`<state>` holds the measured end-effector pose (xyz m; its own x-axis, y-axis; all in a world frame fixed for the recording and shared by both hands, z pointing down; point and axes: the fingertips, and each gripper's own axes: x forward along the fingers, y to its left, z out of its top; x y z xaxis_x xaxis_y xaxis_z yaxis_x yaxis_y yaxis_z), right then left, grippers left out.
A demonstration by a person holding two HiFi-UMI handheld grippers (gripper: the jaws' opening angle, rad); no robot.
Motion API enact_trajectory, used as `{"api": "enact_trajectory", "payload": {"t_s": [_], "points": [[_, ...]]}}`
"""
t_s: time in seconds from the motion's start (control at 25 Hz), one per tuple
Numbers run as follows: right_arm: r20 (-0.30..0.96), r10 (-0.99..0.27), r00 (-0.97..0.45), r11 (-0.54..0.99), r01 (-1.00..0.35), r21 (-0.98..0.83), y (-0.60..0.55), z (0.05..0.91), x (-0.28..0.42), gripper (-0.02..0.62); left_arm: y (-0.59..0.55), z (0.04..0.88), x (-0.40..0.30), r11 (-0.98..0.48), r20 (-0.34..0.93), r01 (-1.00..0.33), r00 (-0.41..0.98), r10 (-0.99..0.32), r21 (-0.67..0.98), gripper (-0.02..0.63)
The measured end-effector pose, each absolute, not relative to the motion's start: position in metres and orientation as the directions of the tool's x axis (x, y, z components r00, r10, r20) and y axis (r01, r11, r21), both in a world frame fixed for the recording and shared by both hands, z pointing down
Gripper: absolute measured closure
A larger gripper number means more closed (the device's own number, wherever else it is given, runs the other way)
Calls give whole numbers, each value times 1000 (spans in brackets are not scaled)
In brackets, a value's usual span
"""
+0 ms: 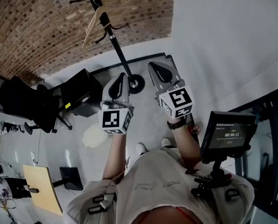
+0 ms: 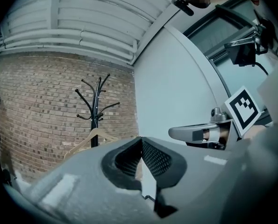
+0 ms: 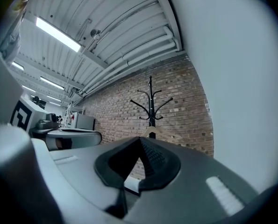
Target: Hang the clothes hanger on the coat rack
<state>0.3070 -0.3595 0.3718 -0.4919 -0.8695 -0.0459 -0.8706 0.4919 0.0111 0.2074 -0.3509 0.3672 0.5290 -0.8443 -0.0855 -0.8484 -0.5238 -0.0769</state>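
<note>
The left tongs (image 2: 141,140) are pressed together with nothing between them. The right tongs (image 3: 140,140) are pressed together too, and empty. Both point level toward the rack (image 1: 116,45), well apart from it. The hanger (image 1: 93,26) hangs tilted from a lower hook beside the rack's pole. The rack stands on the floor (image 1: 73,139) by the brick wall (image 1: 31,27), near its corner with the white wall (image 1: 223,31).

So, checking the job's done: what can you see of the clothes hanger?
The clothes hanger is pale and wood-looking, with two sloping arms and no clothes on it. It hangs on the black coat rack, close by its pole below the top hooks, before a brick wall. Its hook is too small to make out. Nothing else touches it.
</note>
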Motion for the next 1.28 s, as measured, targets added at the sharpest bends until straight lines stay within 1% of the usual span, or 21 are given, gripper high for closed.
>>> {"api": "enact_trajectory", "payload": {"t_s": [0.12, 0.32, 0.52, 0.84, 1.28], "points": [[-62, -853, -518, 517, -855, 34, -349, 362, 279, 591, -338, 363, 193, -530, -79, -846, 533, -842, -56, 604], [-93, -829, -551, 548, -834, 59, -341, 354, 236, 591, -323, 343, 173, -541, -157, -838, 545, -823, -74, 604], [-86, -809, -582, 576, -813, 85, -337, 354, 208, 591, -322, 344, 149, -524, -167, -848, 529, -832, -76, 604], [-79, -823, -562, 550, -824, 135, -339, 347, 201, 591, -326, 347, 133, -520, -133, -853, 521, -843, -45, 604], [-69, -843, -533, 524, -844, 113, -342, 359, 220, 591, -328, 361, 155, -561, -116, -827, 561, -820, -37, 604]]}}
